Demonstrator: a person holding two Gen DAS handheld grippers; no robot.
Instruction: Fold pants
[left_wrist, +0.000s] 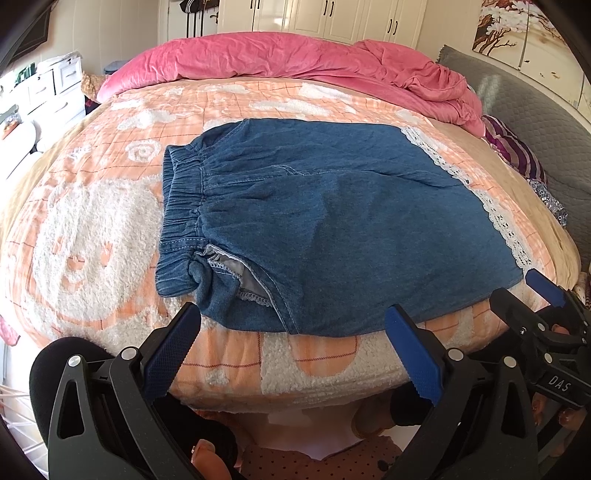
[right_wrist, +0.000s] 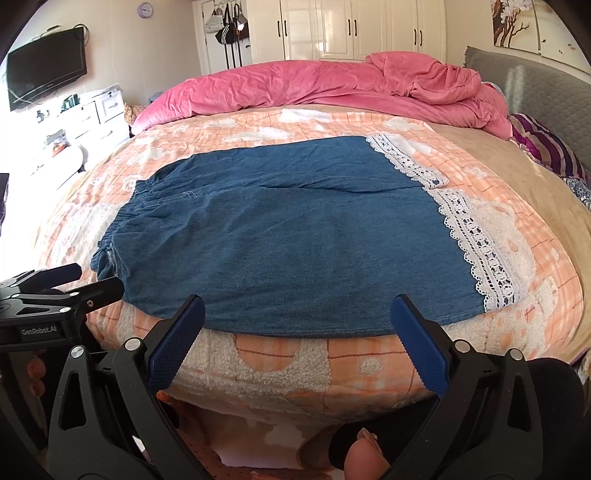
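Lying flat on the bed (left_wrist: 229, 354), the denim pants (left_wrist: 332, 229) stretch crosswise in front of both grippers, long axis running left to right: the elastic waistband (left_wrist: 181, 218) off to the left, the white lace hem (right_wrist: 480, 243) off to the right. The near edge of the cloth sits just beyond the fingertips in both wrist views, not touched by any of them.

The left gripper (left_wrist: 291, 354) has its fingers spread wide and empty; ahead of it, slightly left, is the waist end with a gaping pocket lining (left_wrist: 236, 273). The right gripper (right_wrist: 299, 343) is likewise spread wide and holds nothing; the lace hem corner lies ahead and to the right of its right finger. Each gripper shows at the edge of the other's view, so the two hang side by side at the near side of the bed.

By this layout, the left gripper is nearer the waistband and the right nearer the hem. Since the legs appear to lie already one upon the other, the likely next fold is end to end along the long axis, which would call for a pinch at the near corners. The pocket lining could bunch inside the fold if left sticking out.
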